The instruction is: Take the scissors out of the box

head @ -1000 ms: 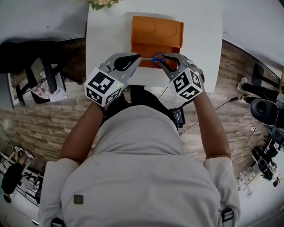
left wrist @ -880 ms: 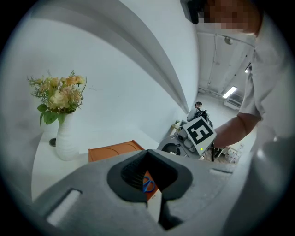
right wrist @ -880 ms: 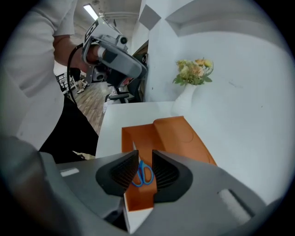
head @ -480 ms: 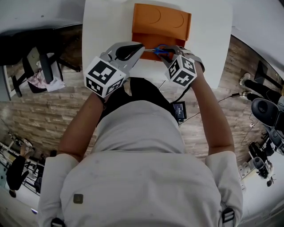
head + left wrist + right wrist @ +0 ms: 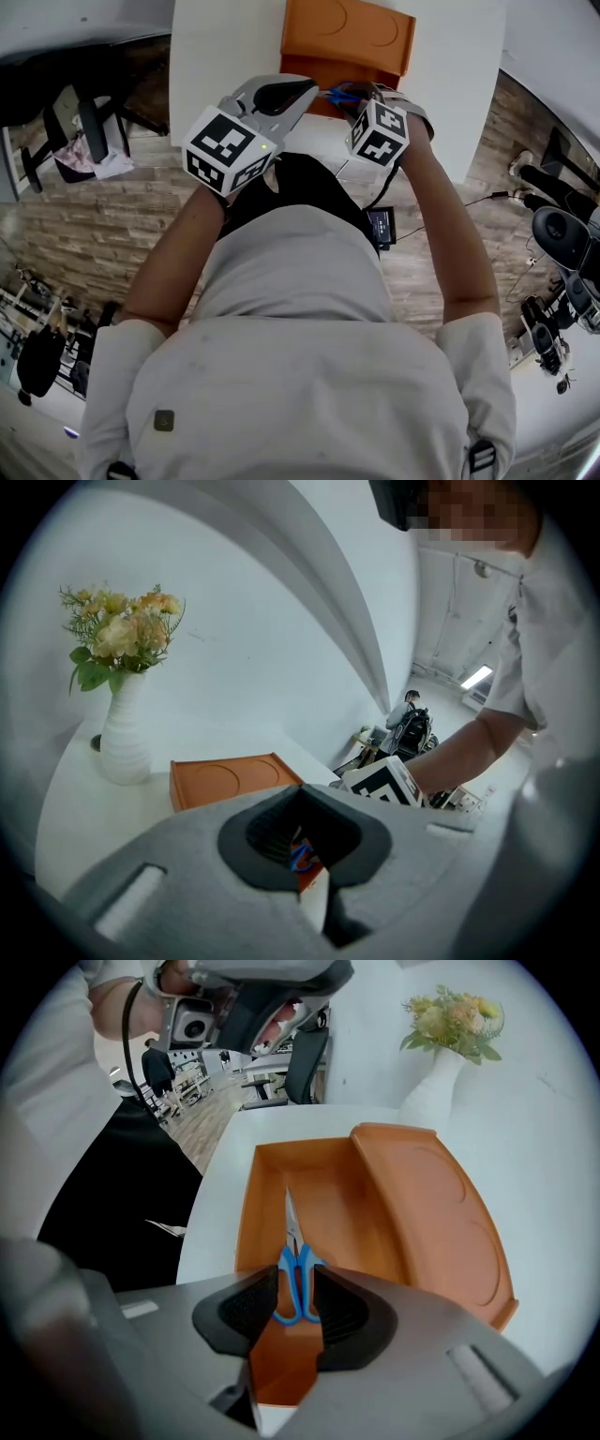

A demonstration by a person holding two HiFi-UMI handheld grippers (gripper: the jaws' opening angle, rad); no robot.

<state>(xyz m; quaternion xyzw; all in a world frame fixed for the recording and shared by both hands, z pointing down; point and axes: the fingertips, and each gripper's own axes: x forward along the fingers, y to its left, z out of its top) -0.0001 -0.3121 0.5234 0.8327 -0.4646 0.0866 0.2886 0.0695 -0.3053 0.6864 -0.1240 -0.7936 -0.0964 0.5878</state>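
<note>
Head view: one white table (image 5: 225, 56) is carrying one orange box (image 5: 347, 33). One pair of blue-handled scissors (image 5: 342, 92) is lying at the box's near end. Two grippers are working there, each bearing one marker cube. The left gripper (image 5: 309, 89) is hovering at the box's near-left corner. The right gripper (image 5: 361, 94) is tipping steeply down over the box's near edge, right at the scissors. Compared with a second ago, both grippers are sitting closer in over the box's near end, and the right one is pointing more sharply downward.

Left gripper view: this claw is pressed together at its tips and is pinching nothing. Through the hole between its pads a bit of the box and a blue scrap of the scissors are showing. One white vase (image 5: 124, 733) with one bunch of flowers (image 5: 117, 630) is standing beyond the box's far-left corner.

Right gripper view: the scissors are lying inside the box, on its floor, with the blades pointing toward the box's far end. This claw is spread, having just been opening. The two blue handles are sitting between its pads. Whether the pads are touching them is unclear. A flat panel with two round impressions is running along the box's right side.
</note>
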